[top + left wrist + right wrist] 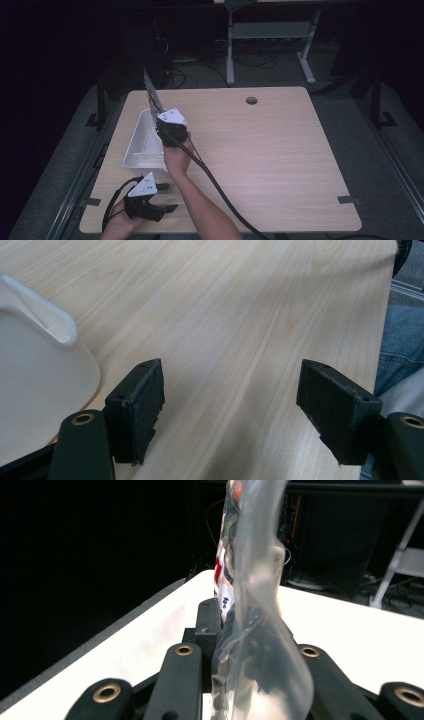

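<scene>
A thin clear plastic packet (152, 95) with red, white and blue print stands almost upright above the far end of a white tray (141, 148). My right gripper (161, 116) is shut on its lower edge. In the right gripper view the packet (250, 580) rises between the closed jaws of the right gripper (225, 645). My left gripper (169, 196) rests low over the table's near left corner, open and holding nothing. The left gripper view has the left gripper (230, 395) with jaws wide apart over bare wood, and the tray's rounded corner (35, 365) is at the left.
The light wooden table (260, 150) has a round cable hole (251, 100) near its far edge. The right gripper's black cable (215, 185) trails across the near part of the table. A white desk frame (230, 50) and cables stand on the dark floor behind.
</scene>
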Tool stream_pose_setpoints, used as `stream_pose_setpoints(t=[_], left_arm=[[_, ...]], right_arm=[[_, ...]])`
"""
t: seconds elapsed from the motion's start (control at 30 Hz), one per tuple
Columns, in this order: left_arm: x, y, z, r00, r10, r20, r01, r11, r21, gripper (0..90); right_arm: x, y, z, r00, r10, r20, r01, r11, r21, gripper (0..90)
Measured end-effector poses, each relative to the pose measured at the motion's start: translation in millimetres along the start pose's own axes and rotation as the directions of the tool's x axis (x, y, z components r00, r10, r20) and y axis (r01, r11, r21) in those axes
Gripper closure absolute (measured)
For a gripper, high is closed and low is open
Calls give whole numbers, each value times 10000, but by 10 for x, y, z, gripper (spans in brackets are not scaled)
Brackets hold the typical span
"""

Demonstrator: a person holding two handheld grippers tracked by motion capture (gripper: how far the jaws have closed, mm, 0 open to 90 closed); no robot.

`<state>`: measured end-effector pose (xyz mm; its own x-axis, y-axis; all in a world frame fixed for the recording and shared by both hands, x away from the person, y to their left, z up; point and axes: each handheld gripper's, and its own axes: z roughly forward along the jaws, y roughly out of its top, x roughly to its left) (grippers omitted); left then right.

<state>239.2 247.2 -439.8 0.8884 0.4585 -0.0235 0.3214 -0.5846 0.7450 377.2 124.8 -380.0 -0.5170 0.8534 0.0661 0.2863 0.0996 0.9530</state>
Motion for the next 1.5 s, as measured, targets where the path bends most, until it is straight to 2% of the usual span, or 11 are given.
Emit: stream_pose_setpoints(t=[0.17, 0.2, 0.3, 0.53, 0.63, 0.77, 0.93, 0.97, 1.13, 1.33, 1.5], left_arm=[[-4, 1, -5, 10000, -1, -17, 1, 10000, -44, 265], [0, 2, 0, 10000, 7, 11, -7, 10000, -24, 264], [1, 4, 5, 10000, 42, 15, -42, 10000, 2, 264], [1, 8, 9, 10000, 31, 9, -31, 10000, 1, 264], [-3, 10, 13, 10000, 37, 18, -37, 10000, -1, 264], [5, 12, 3, 10000, 18, -37, -18, 10000, -59, 264], [13, 17, 14, 10000, 3, -34, -4, 10000, -40, 263], [10, 20, 15, 10000, 20, -41, -20, 10000, -23, 262], [5, 28, 27, 10000, 14, -17, -14, 10000, -43, 261], [-3, 47, 46, 10000, 92, -24, -92, 10000, 3, 260], [3, 44, 51, 10000, 49, -23, -49, 10000, -20, 259]], right_arm=[[-11, 16, 12, 9993, -182, -322, 183, 9998, 39, 750], [-60, 26, 24, 9982, -12, -596, 18, 10000, 91, 750], [-110, 32, 46, 9941, -318, -1040, 333, 9994, 121, 750], [-125, 34, 56, 9939, -295, -1062, 310, 9994, 126, 743], [-167, 46, 58, 9912, 0, -1324, 36, 9996, 269, 610], [-234, 34, 56, 9901, 186, -1393, -123, 9989, 459, 548], [-319, 15, 20, 9818, 337, -1869, -227, 9979, 607, 453], [-365, 14, 9, 9766, 566, -2073, -419, 9963, 747, 405], [-457, 28, -53, 9681, 711, -2402, -531, 9953, 808, 356], [-580, -7, -178, 9519, 1038, -2884, -740, 9909, 1122, 315], [-651, -32, -238, 9465, 1165, -3011, -826, 9890, 1229, 308]])
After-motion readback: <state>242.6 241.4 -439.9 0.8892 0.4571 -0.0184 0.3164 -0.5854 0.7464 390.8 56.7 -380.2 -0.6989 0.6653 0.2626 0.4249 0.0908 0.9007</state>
